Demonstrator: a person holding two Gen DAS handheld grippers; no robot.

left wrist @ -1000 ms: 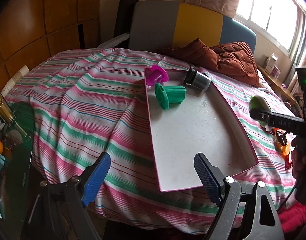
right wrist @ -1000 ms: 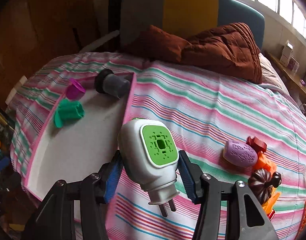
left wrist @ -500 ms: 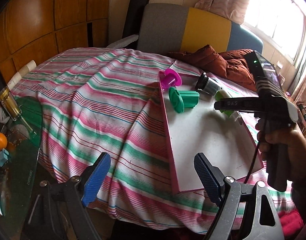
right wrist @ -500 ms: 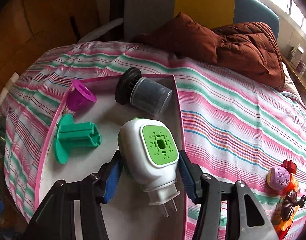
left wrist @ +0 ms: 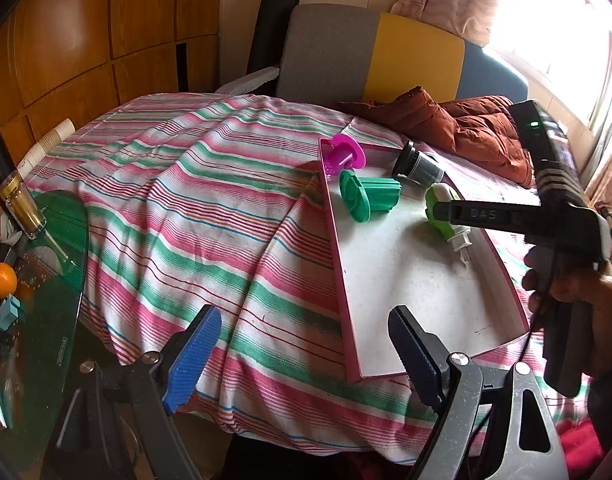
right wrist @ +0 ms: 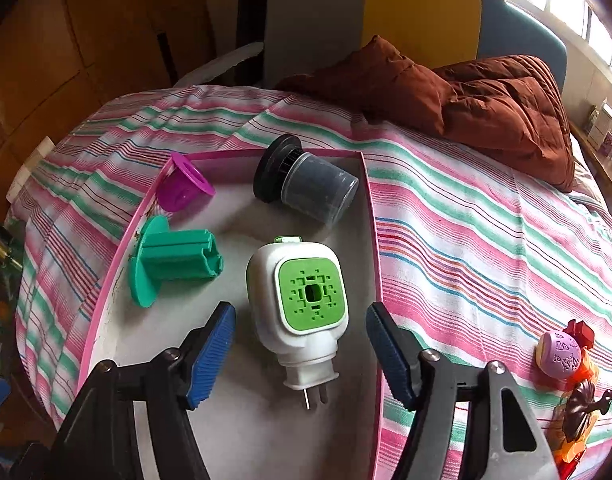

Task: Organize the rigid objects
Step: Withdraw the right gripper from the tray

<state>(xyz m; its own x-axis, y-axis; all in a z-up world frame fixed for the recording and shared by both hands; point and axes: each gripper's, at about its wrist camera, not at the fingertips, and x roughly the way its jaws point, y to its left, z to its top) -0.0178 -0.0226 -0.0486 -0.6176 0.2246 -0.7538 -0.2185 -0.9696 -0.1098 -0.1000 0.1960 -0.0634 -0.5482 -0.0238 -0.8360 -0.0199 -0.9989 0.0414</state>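
A home bedroom: striped bedsheet, rumpled brown quilt, curtained window.

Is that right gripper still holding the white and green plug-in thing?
Apart. In the right wrist view, the right gripper is open, with bare tray visible between each blue pad and the plug-in, which lies in the tray.

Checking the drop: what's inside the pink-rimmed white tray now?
Inside the pink-rimmed white tray: white-and-green plug-in device, green flanged plastic piece, magenta cup, dark cylindrical container. The gripper bodies cover its near end.
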